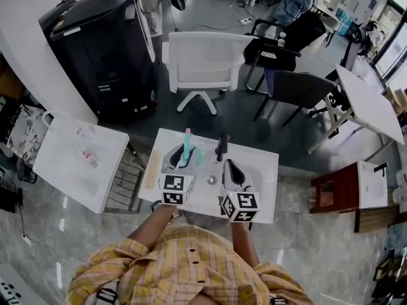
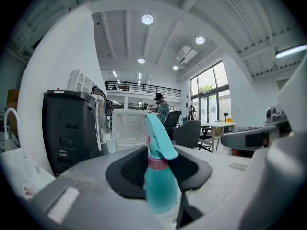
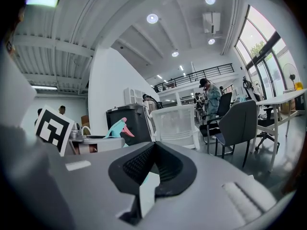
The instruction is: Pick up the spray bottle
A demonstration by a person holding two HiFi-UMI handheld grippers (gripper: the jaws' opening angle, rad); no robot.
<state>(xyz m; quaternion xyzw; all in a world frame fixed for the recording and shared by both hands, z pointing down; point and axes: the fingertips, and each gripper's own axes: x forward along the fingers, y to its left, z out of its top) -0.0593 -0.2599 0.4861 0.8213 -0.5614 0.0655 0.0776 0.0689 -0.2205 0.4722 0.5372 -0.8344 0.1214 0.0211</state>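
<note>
My left gripper (image 1: 184, 157) is clamped on the spray bottle (image 2: 160, 186). The pads sit on either side of its teal body, below the pink collar (image 2: 157, 163), and the trigger head stands upright above them. The bottle is over the near left part of the white table (image 1: 257, 165). From above I can't quite tell whether its base is clear of the surface.

My right gripper (image 3: 153, 153) is empty, with its jaws drawn together, and it hovers just beside the left one.

I judge the bottle to be light, thin plastic: smooth, rounded, and likely to give if squeezed hard. The body is the sensible place to hold it, with moderate pressure. The head makes it top-heavy, so a grip too low or too loose could let it tilt or slide.
</note>
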